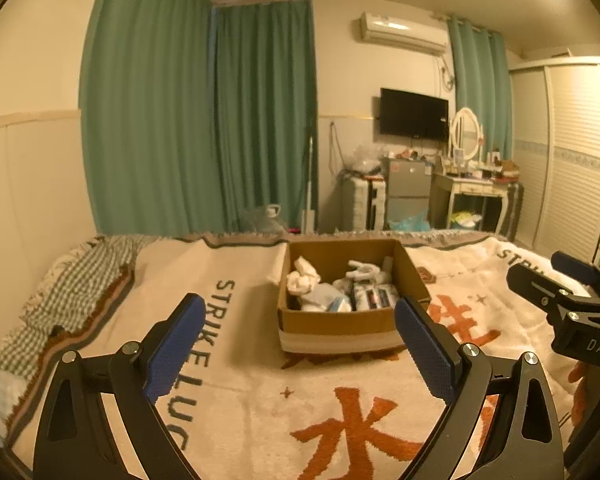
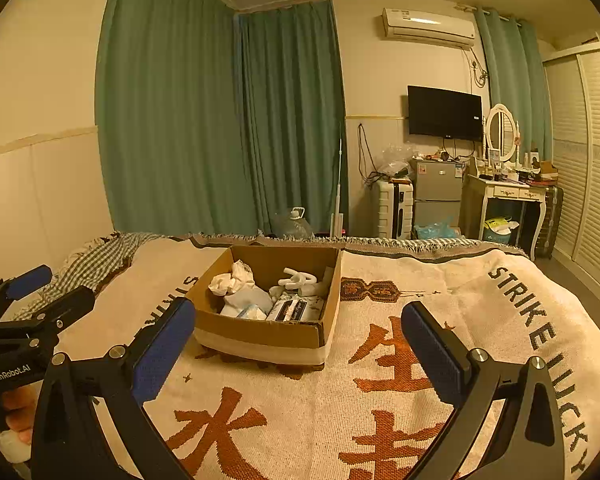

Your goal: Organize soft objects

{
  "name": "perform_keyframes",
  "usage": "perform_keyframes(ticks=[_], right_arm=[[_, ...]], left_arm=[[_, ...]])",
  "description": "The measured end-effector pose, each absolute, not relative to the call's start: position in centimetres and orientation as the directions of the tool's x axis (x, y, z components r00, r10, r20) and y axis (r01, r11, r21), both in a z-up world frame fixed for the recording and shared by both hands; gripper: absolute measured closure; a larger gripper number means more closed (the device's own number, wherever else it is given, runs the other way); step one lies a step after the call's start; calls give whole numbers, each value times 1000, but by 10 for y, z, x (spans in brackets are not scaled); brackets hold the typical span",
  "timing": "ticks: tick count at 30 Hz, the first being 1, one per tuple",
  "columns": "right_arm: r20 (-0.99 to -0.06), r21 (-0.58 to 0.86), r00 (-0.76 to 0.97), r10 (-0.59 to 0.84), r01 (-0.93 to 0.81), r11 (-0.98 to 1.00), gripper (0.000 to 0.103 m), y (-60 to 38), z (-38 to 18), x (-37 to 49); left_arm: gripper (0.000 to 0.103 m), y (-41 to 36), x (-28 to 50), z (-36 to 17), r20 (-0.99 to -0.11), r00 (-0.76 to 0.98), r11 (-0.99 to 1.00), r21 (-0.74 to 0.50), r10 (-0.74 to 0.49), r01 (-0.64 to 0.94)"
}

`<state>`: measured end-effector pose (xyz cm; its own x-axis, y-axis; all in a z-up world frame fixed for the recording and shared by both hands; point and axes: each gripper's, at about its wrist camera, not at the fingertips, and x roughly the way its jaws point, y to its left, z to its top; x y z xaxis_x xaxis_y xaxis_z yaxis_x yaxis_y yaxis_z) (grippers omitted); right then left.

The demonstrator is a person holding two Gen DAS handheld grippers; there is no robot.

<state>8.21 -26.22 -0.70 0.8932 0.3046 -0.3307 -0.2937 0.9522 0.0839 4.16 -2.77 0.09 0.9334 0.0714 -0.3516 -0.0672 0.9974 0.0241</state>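
Note:
A brown cardboard box (image 1: 340,326) stands on the bed and also shows in the right wrist view (image 2: 260,334). It holds several soft things: white crumpled cloths (image 1: 302,278), a white plush toy (image 2: 298,280) and tissue packs (image 2: 294,308). My left gripper (image 1: 300,320) is open and empty, hovering above the blanket just short of the box. My right gripper (image 2: 298,326) is open and empty, to the right of the left one, also short of the box. Each gripper shows at the edge of the other's view: the right (image 1: 568,300), the left (image 2: 28,300).
The bed is covered by a cream blanket (image 2: 380,400) with orange characters and black lettering. A checked cloth (image 1: 72,292) lies at its far left. Beyond the bed stand green curtains (image 1: 196,120), a suitcase, a small fridge (image 2: 438,196) and a dressing table (image 2: 512,196).

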Motion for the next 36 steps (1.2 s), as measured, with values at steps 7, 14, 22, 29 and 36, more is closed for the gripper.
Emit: perform_keyframes(ticks=[7,14,22,29,36], right_arm=[[-331,78,894,303,-294,953,0,-261,-8,82],[-335,81,893,302,-292,953,0,-261,-9,82],[-338,84,892,299,-288,954,0,-261,-9,83],[-345,89,890,297,-284,955,0,-260,-11,85],[-348,91,888,301,-287,953,0,-260,-12,85]], left_arm=[[6,-27,42,0,-359,931,998,20,65,-62],[6,-25,42,-2,-359,931,998,10,62,-63],[6,-24,41,-2,-364,930,998,-2,58,-63],[6,-25,40,-2,-368,928,998,1,62,-67],[6,-23,40,-1,-367,928,997,-4,67,-73]])
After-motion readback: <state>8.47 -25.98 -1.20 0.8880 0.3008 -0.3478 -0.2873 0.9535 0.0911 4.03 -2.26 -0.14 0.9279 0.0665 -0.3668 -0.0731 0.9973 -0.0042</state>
